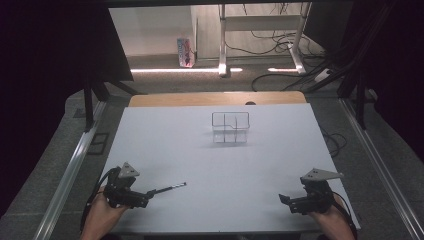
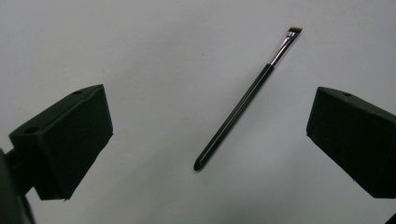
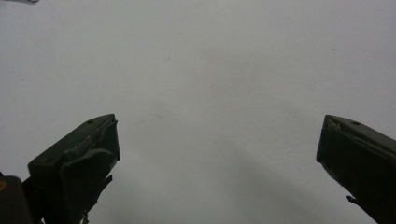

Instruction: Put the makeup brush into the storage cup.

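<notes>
On the near left part of the white table point(image 1: 210, 165), a thin black makeup brush point(image 1: 169, 188) lies flat, its bristle end pointing toward the middle of the table and its handle end toward the left gripper point(image 1: 142, 198). That gripper is held low by the person's left hand point(image 1: 102, 212) just beside the brush, and in the left gripper view its two black jaws stand wide apart with nothing between their pads; the brush point(image 2: 243, 100) lies on the table ahead of them, slanted, with the silver collar and short angled bristles at the far end, touching neither jaw. At the near right corner, the right gripper point(image 1: 286, 201) rests well apart from the brush, and in the right gripper view its jaws are spread wide over bare table surface. Farther back, near the middle of the table, stands a small clear box point(image 1: 230, 127) with dividers inside, well apart from both grippers and the brush.
</notes>
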`<action>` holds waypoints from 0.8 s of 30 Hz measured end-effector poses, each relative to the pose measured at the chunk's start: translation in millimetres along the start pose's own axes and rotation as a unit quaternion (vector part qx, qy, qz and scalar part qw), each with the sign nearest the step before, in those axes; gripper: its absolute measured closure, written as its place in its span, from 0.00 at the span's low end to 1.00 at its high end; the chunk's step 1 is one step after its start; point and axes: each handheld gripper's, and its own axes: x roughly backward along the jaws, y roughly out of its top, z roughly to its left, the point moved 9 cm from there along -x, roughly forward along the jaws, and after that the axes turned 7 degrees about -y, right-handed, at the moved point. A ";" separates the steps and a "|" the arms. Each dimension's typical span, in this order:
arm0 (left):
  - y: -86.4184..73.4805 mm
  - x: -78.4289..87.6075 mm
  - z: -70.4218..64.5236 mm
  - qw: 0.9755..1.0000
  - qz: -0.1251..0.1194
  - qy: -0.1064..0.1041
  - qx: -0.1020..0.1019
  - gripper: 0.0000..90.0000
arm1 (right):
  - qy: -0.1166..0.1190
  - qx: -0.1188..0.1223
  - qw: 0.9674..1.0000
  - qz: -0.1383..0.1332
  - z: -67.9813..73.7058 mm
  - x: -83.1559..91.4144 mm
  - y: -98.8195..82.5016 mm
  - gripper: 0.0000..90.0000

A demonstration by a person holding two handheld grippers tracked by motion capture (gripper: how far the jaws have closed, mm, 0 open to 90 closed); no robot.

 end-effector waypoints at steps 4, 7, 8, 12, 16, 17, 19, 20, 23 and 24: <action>6.7 -2.6 0.1 1.000 0.010 -0.002 -0.003 0.01 | 0.000 0.001 1.000 -0.002 0.1 -0.1 0.2 0.00; 11.7 -4.4 -1.0 1.000 0.013 -0.010 -0.004 0.01 | 0.000 0.001 1.000 0.001 0.1 -0.7 -0.5 0.00; 12.9 -5.0 -1.2 1.000 0.016 -0.012 -0.006 0.01 | -0.001 0.002 1.000 0.002 -0.1 -0.8 -0.7 0.00; 18.2 -8.3 -3.0 0.999 0.027 -0.016 -0.018 0.01 | -0.001 0.002 1.000 0.003 0.3 -1.1 -1.0 0.00; 25.0 -12.1 -5.3 0.999 0.035 -0.026 -0.029 0.02 | -0.002 0.003 1.000 0.004 0.1 -1.3 -1.3 0.00; 26.8 -13.5 -5.5 0.998 0.037 -0.028 -0.031 0.02 | -0.001 0.003 1.000 0.004 -0.1 -1.5 -1.3 0.00; 29.9 -16.5 -5.4 0.998 0.045 -0.030 -0.035 0.02 | -0.001 0.003 1.000 0.004 -0.1 -1.6 -1.5 0.00; 31.3 -18.0 -5.6 0.998 0.046 -0.030 -0.036 0.03 | -0.002 0.003 1.000 0.006 -0.3 -1.7 -1.9 0.00; 36.6 -23.3 -7.4 0.997 0.058 -0.034 -0.044 0.04 | -0.002 0.001 1.000 0.010 0.0 -2.3 -2.8 0.00; 38.1 -25.0 -8.1 0.996 0.062 -0.036 -0.047 0.05 | -0.003 0.002 1.000 0.013 -0.1 -2.4 -3.4 0.00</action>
